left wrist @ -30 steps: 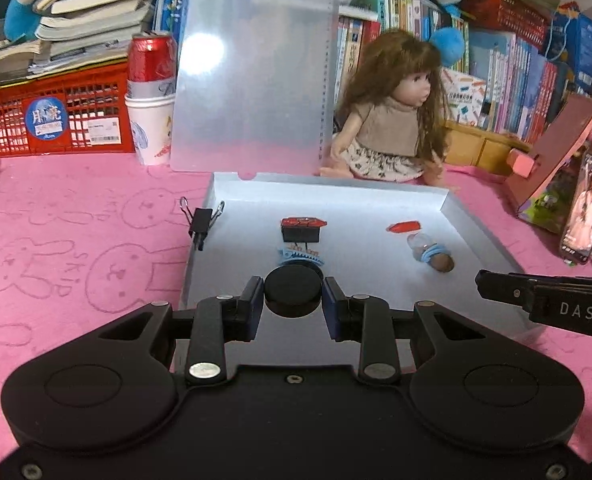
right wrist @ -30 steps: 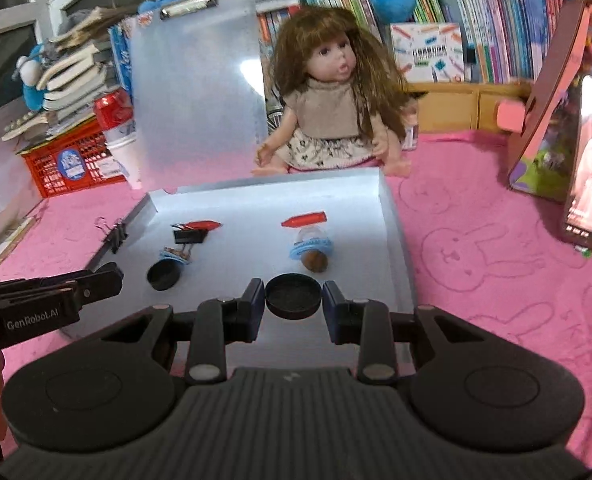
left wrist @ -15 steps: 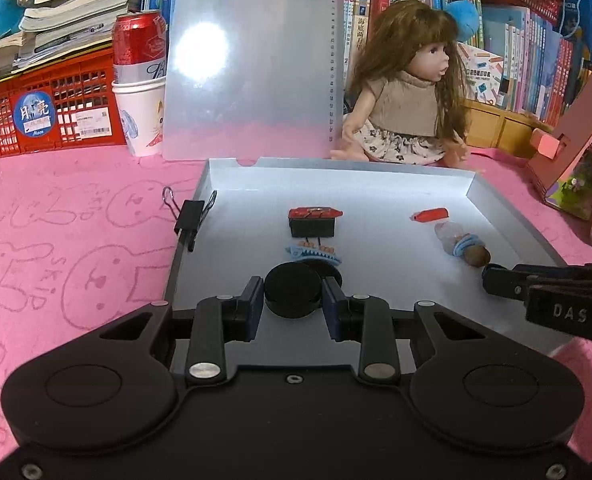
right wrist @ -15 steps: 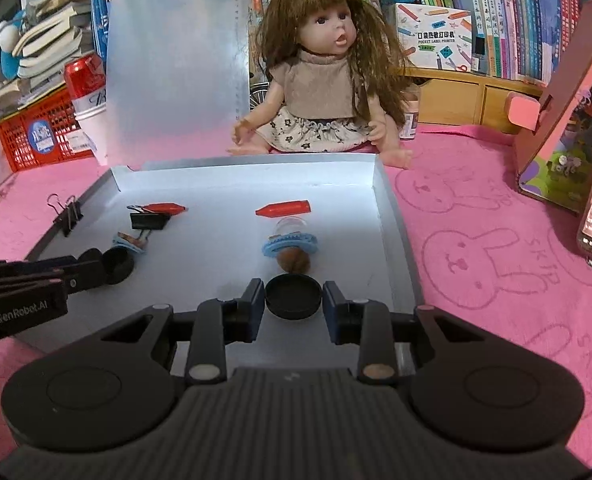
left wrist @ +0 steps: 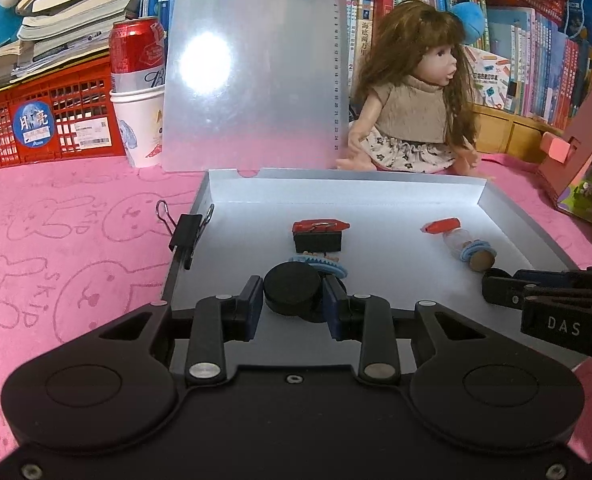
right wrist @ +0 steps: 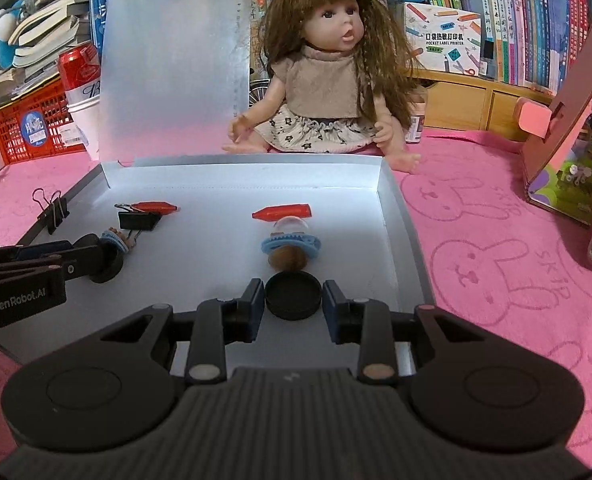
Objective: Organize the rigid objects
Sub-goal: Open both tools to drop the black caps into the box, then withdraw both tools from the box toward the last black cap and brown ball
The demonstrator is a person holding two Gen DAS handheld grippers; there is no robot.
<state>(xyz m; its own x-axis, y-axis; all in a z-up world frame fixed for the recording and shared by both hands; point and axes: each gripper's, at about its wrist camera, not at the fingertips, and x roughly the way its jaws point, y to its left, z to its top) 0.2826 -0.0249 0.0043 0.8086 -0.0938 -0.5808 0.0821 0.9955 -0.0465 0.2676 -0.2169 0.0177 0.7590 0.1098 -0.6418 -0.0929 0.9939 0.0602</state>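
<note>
A shallow grey tray lies on the pink cloth. My left gripper is shut on a black round disc low over the tray's near left part. My right gripper is shut on a second black round disc over the tray's near right part. In the tray lie a black binder clip with a red piece, a blue toothed ring, a red cap piece and a small corked bottle with a blue ring.
A black binder clip grips the tray's left wall. A doll sits behind the tray beside an upright clear clipboard. A red can in a cup, a red crate, books and a pink box surround it.
Both grippers have moved forward and lower over the tray with their discs still held. The left disc now sits close to the blue toothed ring.
</note>
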